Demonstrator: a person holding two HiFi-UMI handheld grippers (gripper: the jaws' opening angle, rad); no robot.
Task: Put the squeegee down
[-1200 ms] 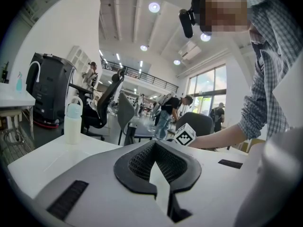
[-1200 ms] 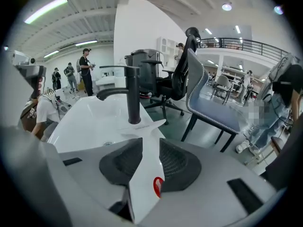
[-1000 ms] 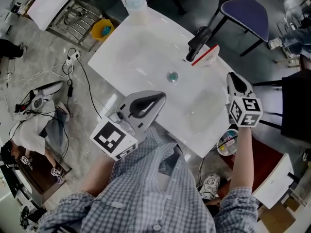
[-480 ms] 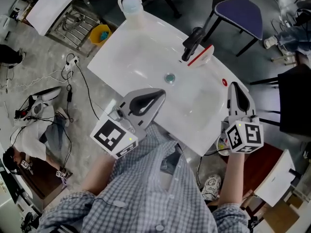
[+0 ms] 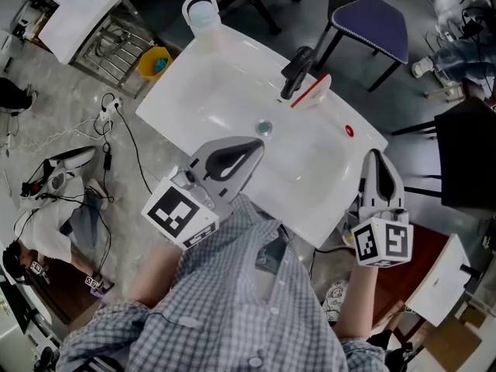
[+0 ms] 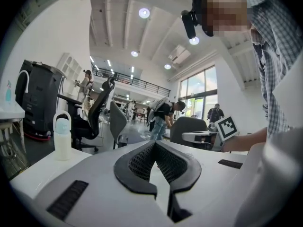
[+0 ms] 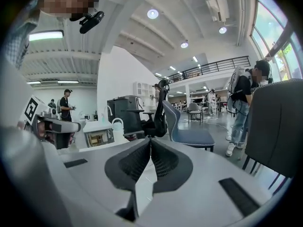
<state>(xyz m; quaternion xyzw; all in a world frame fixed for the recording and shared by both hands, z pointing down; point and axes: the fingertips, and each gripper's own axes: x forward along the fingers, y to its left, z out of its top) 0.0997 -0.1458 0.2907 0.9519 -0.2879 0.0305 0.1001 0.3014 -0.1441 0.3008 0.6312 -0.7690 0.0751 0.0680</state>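
The squeegee (image 5: 311, 90), white with a red blade, lies on the far rim of the white basin (image 5: 201, 91), next to a black faucet (image 5: 295, 71). No gripper touches it. My right gripper (image 5: 377, 158) hangs off the basin's near right edge, well short of the squeegee, shut with nothing between its fingertips (image 7: 150, 140). My left gripper (image 5: 249, 147) hovers over the basin's near edge, also shut and empty (image 6: 154, 143). The squeegee is out of sight in both gripper views.
A white bottle with a loop handle (image 5: 203, 10) stands at the basin's far left corner. A drain (image 5: 264, 128) and a small red spot (image 5: 349, 130) mark the basin. A blue chair (image 5: 372, 18) stands beyond; cables (image 5: 108, 122) and a yellow bin (image 5: 155, 62) lie left.
My right gripper has drawn back from beside the squeegee toward me, off the basin's near right edge. The left gripper has hardly moved.
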